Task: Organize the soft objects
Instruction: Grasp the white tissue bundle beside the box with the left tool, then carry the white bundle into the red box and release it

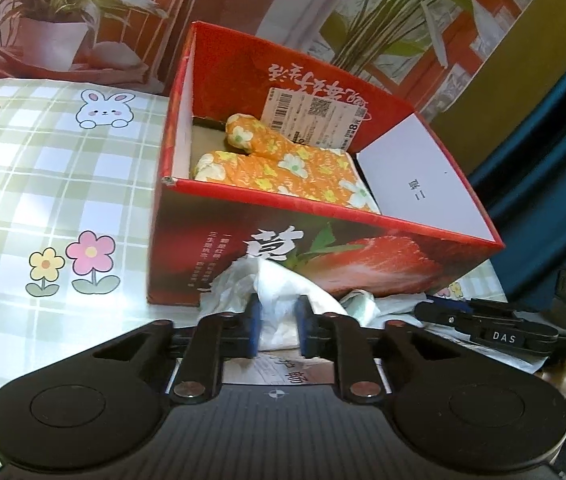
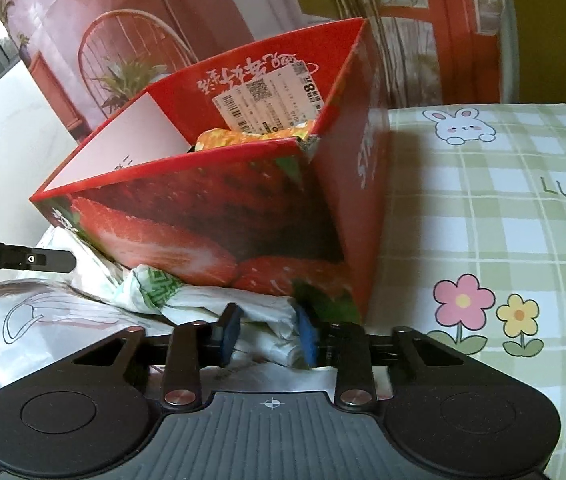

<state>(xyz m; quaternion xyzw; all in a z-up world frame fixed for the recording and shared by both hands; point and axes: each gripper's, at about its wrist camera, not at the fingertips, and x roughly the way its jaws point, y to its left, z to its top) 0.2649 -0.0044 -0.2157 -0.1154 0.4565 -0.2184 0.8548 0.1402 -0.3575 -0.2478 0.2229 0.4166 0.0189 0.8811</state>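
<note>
we see a red strawberry box (image 1: 323, 264) standing on the checked cloth (image 1: 63, 184) of the counter, orange flowered bundles (image 1: 283, 168) lying inside it. crumpled white plastic bags (image 2: 267, 320) lie against the box's near wall. our left gripper (image 1: 277, 324) tilts down, its jaws closed on a bag (image 1: 275, 300); our right gripper (image 2: 267, 336), also tilted down, has its jaws pinching the bags beside it.

My own frame hides the near end of the white plastic bag (image 1: 279, 316). The red box (image 2: 219, 216) wall covers most of the orange floral bundles (image 2: 243, 138); the shipping label (image 2: 271, 100) print is too small to read.
</note>
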